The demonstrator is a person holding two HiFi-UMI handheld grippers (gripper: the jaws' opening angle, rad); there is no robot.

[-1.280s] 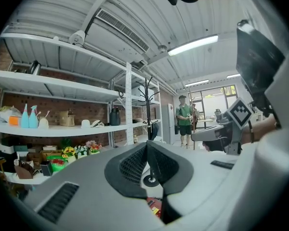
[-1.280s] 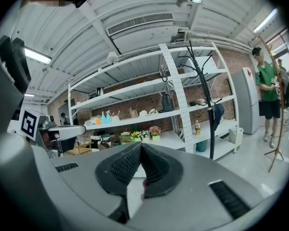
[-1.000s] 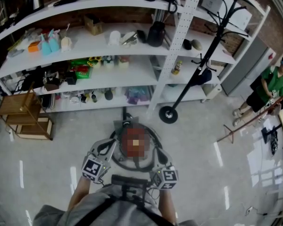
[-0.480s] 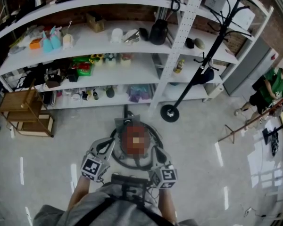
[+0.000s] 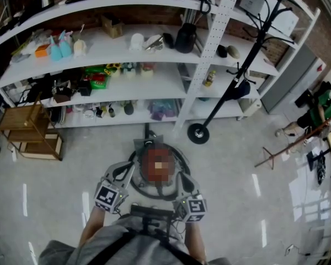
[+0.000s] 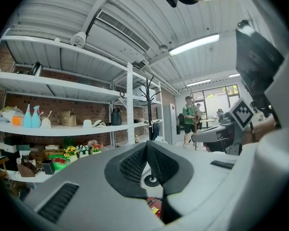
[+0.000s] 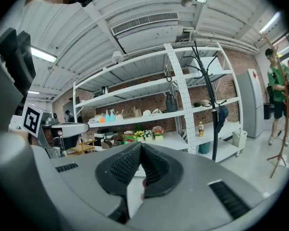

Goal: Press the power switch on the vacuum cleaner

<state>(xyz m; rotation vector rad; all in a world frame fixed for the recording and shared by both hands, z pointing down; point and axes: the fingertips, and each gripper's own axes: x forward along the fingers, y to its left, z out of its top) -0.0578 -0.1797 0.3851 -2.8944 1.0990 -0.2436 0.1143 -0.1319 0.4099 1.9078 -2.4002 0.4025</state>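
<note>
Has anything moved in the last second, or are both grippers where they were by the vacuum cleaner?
Only the person in green at the far right has moved, shifting toward the picture's edge. The left gripper and right gripper stayed either side of the vacuum cleaner, jaws shut and empty.

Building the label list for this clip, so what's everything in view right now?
vacuum cleaner: one, red, dark hose around it, floor in front of the person
shelving: one, white, back wall, crowded with small items
spray bottles: two, blue, upper shelf at left
jug: one, black, upper shelf middle
coat stand: one, black, floor beside shelving
wooden stand: one, brown, floor at left
bystander: one, green top, far right
left hand-held gripper: grey, jaws together, empty
right hand-held gripper: grey, jaws together, empty
</note>
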